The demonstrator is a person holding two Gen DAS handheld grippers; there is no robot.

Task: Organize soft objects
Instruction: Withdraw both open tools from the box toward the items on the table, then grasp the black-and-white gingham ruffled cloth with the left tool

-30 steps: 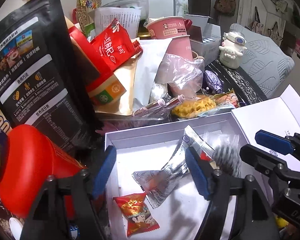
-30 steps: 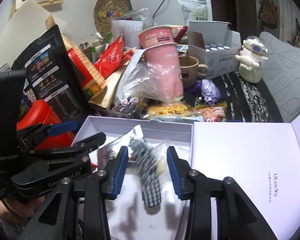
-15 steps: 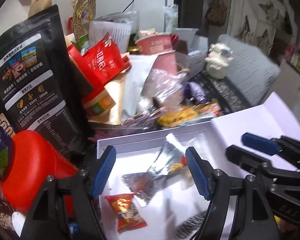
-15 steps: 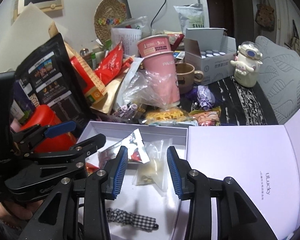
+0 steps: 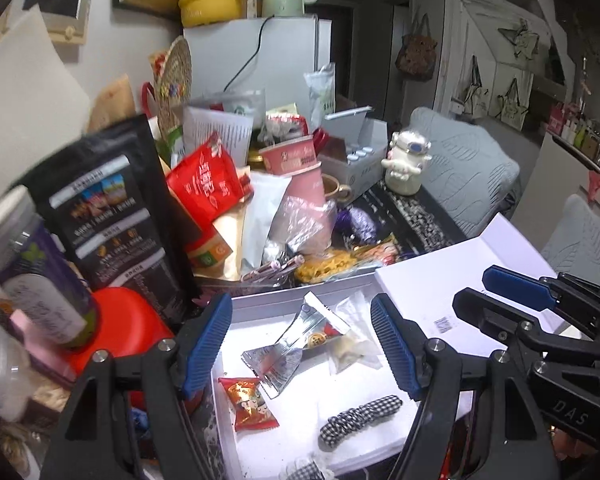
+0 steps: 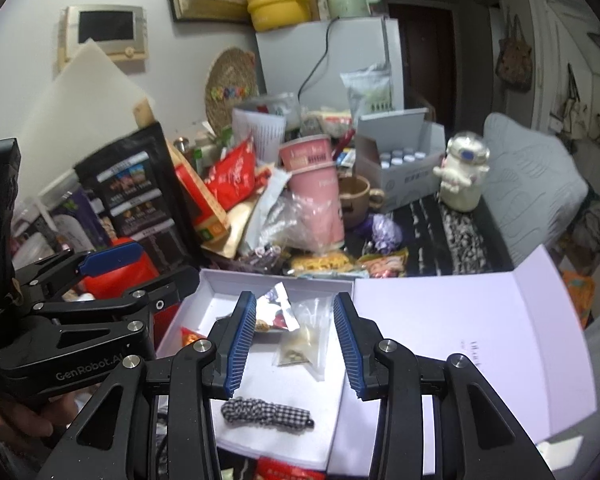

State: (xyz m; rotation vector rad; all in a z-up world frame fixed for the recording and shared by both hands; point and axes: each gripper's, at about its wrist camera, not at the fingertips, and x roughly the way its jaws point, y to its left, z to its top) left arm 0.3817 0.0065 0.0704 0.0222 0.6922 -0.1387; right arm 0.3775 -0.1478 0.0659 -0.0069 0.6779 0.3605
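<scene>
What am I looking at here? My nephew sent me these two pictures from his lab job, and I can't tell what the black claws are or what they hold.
No robot here: a person holds two hand-held grippers, each with a fisheye camera looking along its blue-padded fingers. One picture is from the left gripper, the other from the right gripper; each also shows the other tool at its side. Both are open and hold nothing. Below them lies an open white cardboard box holding a black-and-white checked fabric scrunchie, a crumpled silver foil packet, a small red snack packet and a clear plastic sachet. Behind it, the cluttered table carries pink paper cups and a tall black pouch.
</scene>
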